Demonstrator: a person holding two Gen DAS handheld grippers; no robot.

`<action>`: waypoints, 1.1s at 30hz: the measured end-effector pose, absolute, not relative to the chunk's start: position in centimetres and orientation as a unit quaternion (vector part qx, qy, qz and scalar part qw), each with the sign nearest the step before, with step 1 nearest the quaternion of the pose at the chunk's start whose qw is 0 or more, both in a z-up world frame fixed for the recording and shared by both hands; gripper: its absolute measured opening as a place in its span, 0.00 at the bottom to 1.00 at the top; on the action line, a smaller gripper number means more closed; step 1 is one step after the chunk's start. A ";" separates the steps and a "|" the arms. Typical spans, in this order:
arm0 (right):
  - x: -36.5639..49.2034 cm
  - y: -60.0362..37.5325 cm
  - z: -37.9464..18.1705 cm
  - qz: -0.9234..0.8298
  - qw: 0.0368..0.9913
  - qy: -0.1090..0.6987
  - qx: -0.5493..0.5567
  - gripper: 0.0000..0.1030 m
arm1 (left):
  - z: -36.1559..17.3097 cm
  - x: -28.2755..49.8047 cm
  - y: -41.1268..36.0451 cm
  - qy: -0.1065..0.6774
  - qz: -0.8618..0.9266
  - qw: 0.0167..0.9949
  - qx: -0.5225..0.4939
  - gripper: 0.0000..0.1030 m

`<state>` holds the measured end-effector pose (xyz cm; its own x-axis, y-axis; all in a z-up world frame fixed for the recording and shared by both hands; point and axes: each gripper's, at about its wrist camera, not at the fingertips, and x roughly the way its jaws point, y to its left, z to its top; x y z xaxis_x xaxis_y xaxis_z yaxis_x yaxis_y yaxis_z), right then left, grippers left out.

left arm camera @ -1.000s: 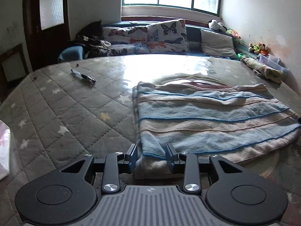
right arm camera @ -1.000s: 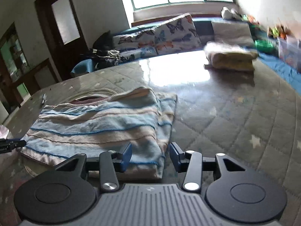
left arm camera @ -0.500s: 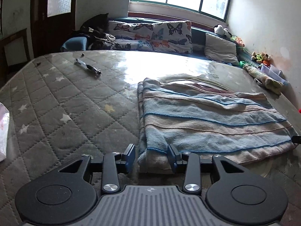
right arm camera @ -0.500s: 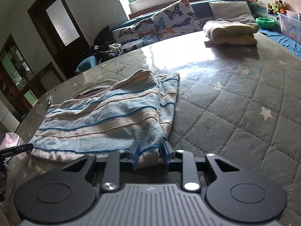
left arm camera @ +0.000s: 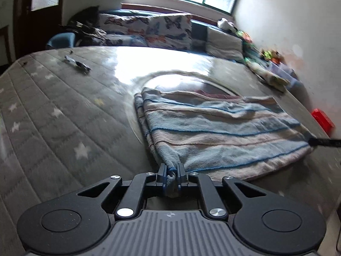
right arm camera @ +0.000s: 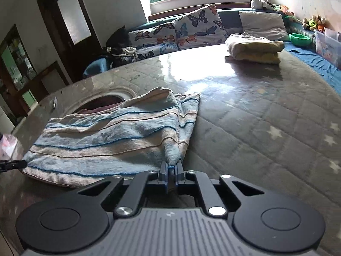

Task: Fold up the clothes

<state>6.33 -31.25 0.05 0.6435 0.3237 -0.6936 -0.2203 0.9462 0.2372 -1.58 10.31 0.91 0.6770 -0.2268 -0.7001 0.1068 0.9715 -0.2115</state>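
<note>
Over on the left of the grey quilted mattress (left arm camera: 53, 128), with its pale stars, a small dark oblong thing (left arm camera: 77, 63) lies by itself, too blurred to name. Next comes the left gripper (left arm camera: 171, 170): its jaws have just been closing and are now pinched on the near left corner of the striped garment (left arm camera: 223, 128), a bunch of blue fabric pressed between the pads and drawn up slightly off the bed. The garment itself, blue and cream in bands, lies folded flat across the middle of the mattress, its near edge facing the two tools and an oval seam in the mattress cover showing just beyond it. At its near right corner the right gripper (right arm camera: 170, 168) is clamped in the same way; its jaws too have just been closing, and a peak of light blue cloth rises from between them. Further right and toward the window, well apart from the striped piece, a folded yellowish stack (right arm camera: 254, 50) sits on the mattress. Behind it all, butterfly-print cushions (right arm camera: 191, 28) lean along the bench under the window, with a green bowl (right arm camera: 300, 38) at the far right.
</note>
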 end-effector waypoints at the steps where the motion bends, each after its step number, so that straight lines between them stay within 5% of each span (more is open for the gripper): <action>1: 5.6 -31.5 0.2 0.148 0.904 0.397 0.061 0.05 | 0.8 -2.2 10.1 0.394 -0.101 0.910 -0.072 0.10; 12: 0.6 -33.9 2.3 0.111 0.911 0.392 0.059 0.12 | 1.2 -4.3 10.6 0.399 -0.133 0.906 -0.052 0.19; 15: 1.2 -33.1 3.6 0.123 0.922 0.364 0.054 0.12 | 2.2 -3.9 11.1 0.385 -0.125 0.914 -0.038 0.33; 33: 7.9 -30.7 -1.0 0.134 0.910 0.388 0.064 0.10 | 3.2 2.4 7.3 0.367 -0.145 0.919 -0.025 0.31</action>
